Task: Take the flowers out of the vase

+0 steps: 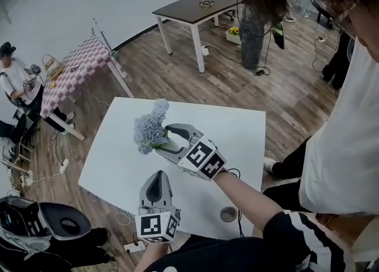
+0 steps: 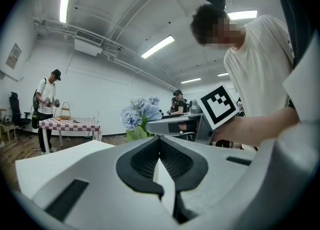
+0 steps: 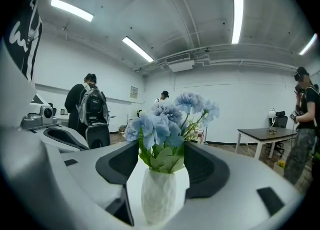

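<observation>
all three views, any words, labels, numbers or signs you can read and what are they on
None can be read.
left marker cube: black and white square patterns, no letters.
right marker cube: the same.
wall poster: too small.
wall notice: too small.
white mark on a black surface: not legible.

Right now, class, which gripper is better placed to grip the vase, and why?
Right. The right gripper has open jaws either side of the white vase holding the blue flowers; the left gripper is shut and short of the vase.
</observation>
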`<state>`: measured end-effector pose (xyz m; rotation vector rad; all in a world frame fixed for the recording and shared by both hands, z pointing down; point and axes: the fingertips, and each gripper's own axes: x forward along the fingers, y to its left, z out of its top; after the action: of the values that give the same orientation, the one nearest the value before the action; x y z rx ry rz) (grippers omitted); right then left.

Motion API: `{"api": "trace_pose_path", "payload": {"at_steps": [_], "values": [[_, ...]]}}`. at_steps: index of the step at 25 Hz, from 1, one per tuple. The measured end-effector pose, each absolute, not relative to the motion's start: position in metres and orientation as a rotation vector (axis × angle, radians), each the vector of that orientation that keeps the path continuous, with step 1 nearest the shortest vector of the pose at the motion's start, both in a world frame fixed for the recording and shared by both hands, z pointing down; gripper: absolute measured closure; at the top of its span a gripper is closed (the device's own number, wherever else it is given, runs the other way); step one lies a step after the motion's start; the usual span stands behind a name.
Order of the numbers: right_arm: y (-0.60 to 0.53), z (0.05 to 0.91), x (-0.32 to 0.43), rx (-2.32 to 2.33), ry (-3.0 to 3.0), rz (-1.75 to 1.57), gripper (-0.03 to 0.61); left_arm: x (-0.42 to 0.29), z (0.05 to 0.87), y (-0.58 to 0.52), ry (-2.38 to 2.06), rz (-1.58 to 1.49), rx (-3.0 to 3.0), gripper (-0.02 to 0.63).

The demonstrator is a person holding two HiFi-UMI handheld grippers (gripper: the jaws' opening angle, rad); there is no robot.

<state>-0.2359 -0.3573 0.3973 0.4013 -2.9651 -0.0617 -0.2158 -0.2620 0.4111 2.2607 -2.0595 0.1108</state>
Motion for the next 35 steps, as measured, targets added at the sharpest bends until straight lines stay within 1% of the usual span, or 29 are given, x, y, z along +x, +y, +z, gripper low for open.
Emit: {"api": "trace_pose_path", "payload": {"at_steps": [7,12,18,19,20,24,27,35], "values": [[-0.356,0.397,-0.234,0.345,-2.958,-0.064,0.304,-0.208,0.407,-0.259,-2.054,0.110,2.271,0.612],[-0.360,0.400,-0.239,0.389,-2.967,-0.069,0.304,-0.207,0.413,-0.253,-2.048,0.120,2.262,0.612],[-0.360,0.404,-0.239,0.394,-2.971,-0.128,0.313,-0.208,0.419,-0.253,-2.043,0.125,2.259,0.612],[-0.360,0.402,-0.238,0.412,-2.972,-0.146,0.369,-0.209,0.420,-0.252,-2.043,0.126,2.258,0.612],[-0.361,0.401,-0.236,0.429,-2.972,-0.166,0.493,-0.210,0.421,-0.252,-2.043,0.126,2.258,0.612],[-0.360,0.398,-0.236,0.462,-2.947,-0.214,0.533,-0.213,0.421,-0.248,-2.033,0.120,2.262,0.612],[-0.358,0.393,-0.239,0.504,-2.938,-0.226,0.551,-0.219,0.417,-0.245,-2.022,0.122,2.265,0.612],[-0.354,0.381,-0.235,0.521,-2.982,-0.267,0.555,-0.221,0.418,-0.245,-2.036,0.128,2.253,0.612]]}}
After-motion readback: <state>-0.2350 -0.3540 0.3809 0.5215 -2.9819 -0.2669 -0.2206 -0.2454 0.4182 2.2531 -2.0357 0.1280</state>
